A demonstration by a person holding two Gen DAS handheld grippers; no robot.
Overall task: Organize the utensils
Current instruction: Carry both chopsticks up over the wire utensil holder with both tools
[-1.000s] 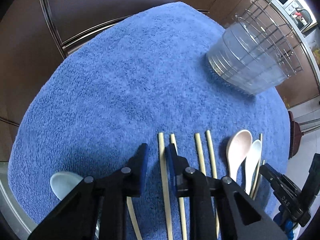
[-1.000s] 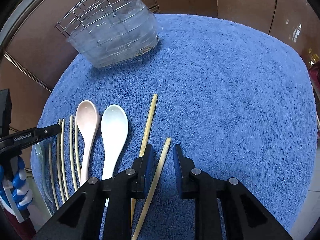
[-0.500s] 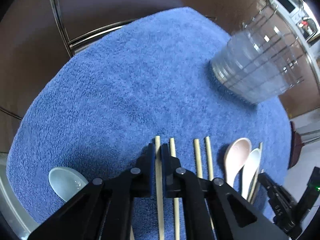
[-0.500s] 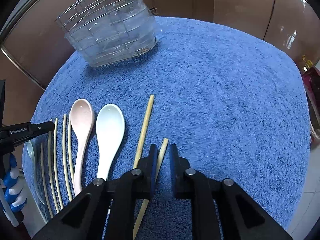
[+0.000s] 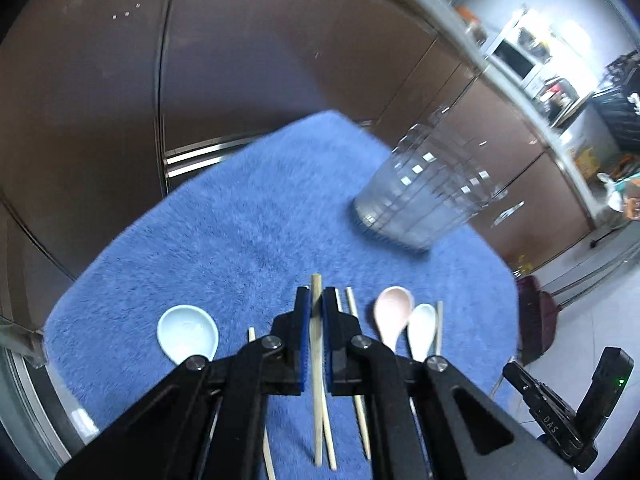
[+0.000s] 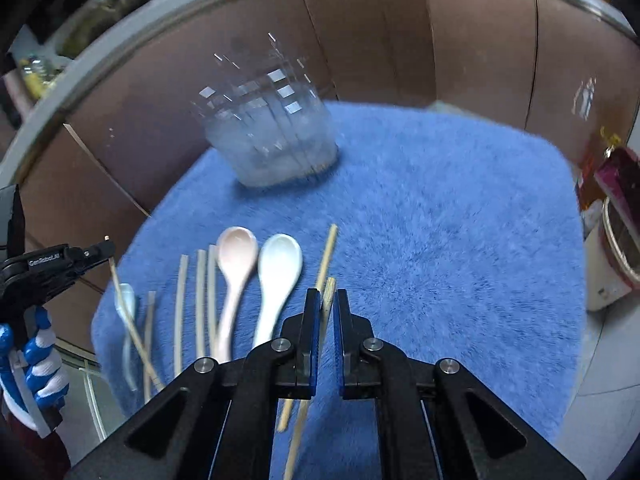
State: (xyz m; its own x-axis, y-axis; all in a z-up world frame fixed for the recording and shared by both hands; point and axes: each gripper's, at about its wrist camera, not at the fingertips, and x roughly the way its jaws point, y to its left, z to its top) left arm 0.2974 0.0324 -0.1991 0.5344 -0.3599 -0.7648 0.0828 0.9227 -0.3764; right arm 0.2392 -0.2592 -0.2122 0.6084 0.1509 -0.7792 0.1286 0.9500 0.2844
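1. We are at a blue towel (image 5: 248, 220) with brown cupboards behind.
2. Our left gripper (image 5: 316, 300) now pinches one chopstick (image 5: 317, 360), and our right gripper (image 6: 329, 304) pinches another chopstick (image 6: 328, 294).
3. A second ago both lay flat; now we lift them.
4. The clear holder (image 6: 276, 148), upper middle of the right view, is where they likely go.
5. Spoons (image 6: 276, 276) wait on the towel.
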